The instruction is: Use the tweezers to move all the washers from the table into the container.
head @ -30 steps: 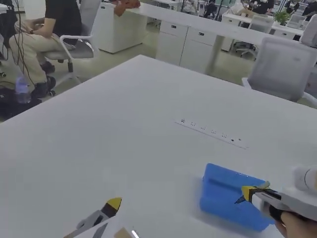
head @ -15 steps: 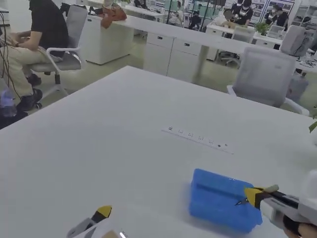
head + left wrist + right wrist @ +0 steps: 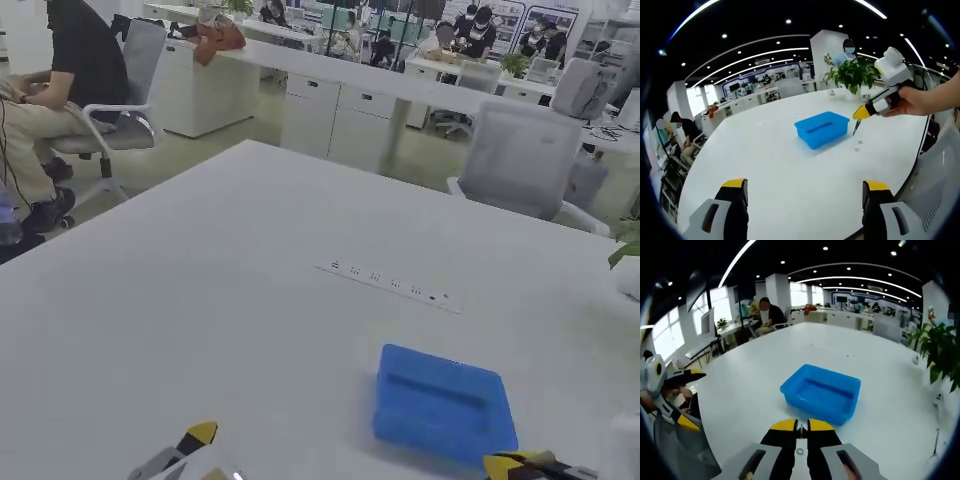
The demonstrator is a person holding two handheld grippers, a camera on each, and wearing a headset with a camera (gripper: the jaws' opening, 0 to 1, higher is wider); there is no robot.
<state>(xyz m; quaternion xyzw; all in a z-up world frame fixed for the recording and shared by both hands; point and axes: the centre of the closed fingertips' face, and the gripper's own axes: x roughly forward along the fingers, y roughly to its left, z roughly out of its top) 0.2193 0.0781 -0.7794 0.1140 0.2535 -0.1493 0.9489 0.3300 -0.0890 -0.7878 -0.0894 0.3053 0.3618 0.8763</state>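
Backing off the blue container (image 3: 443,405), my right gripper (image 3: 860,112) is clamping tweezers (image 3: 855,128) tip-down to reach washers (image 3: 858,144) at the container's 4 o'clock; left gripper (image 3: 804,184) is idling wide open, empty.

— Readable text, labels, brands, numbers?
— None legible anywhere.
— Nearest candidates?
— Row of small dark marks along the long white socket strip (image 3: 390,285), set flush in the white table top (image 3: 200,330). Too small to read; cannot tell whether symbols or lettering.
— Background signage?
— Bright display boards on the far wall (image 3: 510,14), upper right of the head view. Blurred, nothing to make out. Same result in both gripper views: distant office fittings too small and distorted to yield any wording.
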